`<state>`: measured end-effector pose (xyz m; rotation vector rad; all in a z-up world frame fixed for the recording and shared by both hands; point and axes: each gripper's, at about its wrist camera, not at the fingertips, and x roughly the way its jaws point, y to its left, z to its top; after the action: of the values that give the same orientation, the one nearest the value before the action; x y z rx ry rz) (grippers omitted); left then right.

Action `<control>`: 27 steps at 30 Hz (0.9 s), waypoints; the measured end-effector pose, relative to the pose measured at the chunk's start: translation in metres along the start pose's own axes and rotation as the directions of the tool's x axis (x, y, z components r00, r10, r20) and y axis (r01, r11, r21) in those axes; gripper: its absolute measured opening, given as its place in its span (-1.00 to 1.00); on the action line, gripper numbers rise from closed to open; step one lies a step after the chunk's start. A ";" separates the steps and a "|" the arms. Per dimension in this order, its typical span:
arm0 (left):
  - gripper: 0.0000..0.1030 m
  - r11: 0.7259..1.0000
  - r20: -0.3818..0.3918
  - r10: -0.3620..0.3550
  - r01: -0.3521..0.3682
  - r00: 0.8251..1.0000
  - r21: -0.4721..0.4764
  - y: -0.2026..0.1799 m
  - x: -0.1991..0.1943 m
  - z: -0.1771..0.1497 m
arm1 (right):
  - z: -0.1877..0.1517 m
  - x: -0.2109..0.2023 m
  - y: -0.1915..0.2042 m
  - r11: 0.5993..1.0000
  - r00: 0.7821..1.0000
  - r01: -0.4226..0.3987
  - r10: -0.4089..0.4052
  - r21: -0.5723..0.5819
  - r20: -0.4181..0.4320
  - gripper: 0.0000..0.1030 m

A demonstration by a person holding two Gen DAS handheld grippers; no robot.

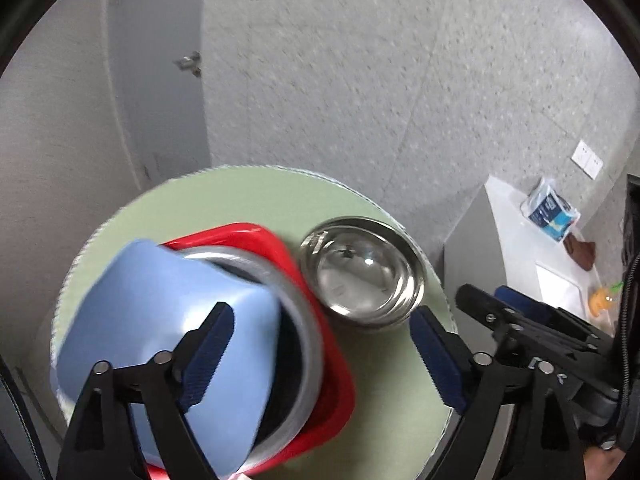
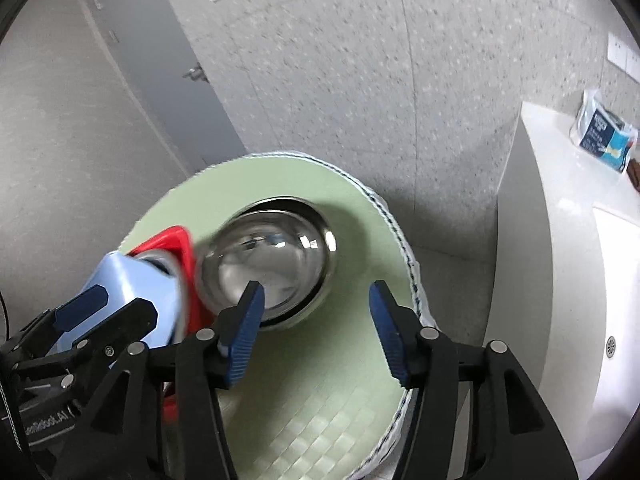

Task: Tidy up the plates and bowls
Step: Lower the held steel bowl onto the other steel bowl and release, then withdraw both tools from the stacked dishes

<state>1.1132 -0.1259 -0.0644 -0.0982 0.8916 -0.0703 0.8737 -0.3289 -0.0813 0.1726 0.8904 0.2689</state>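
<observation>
Clearly your right gripper (image 2: 314, 332) was nearer the steel bowl (image 2: 272, 264), fingers half apart and empty; your left gripper (image 1: 320, 356) gaped wide beside the blue bowl (image 1: 160, 340) stacked on the red plate (image 1: 280, 248).

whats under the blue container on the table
The blue container sits in a grey-rimmed dish that rests on a red plate. The dish's bottom and most of the plate are hidden.

A washroom-like room: white counter (image 2: 560, 184) with sink (image 2: 616, 320), speckled wall (image 2: 340, 80), grey door (image 2: 132, 52).
</observation>
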 end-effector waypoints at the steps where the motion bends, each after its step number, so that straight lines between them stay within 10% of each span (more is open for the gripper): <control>1: 0.73 1.000 0.022 0.015 -0.015 1.000 -0.005 0.005 -0.013 -0.008 | -0.005 -0.008 0.005 1.000 1.000 -0.006 0.006 -0.010 0.010 0.17; 12: 0.85 0.993 0.100 0.098 -0.091 0.990 -0.069 0.065 -0.114 -0.106 | -0.078 -0.039 0.060 0.994 0.996 -0.091 0.090 -0.064 -0.021 0.28; 27: 0.85 0.990 -0.050 0.106 -0.110 0.993 -0.093 0.153 -0.142 -0.193 | -0.173 -0.008 0.125 0.995 0.984 -0.098 0.097 0.005 -0.149 0.28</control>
<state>0.8773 0.0300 -0.0924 -0.1381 0.9440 0.0713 0.7133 -0.2061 -0.1507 0.1959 1.0313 0.3777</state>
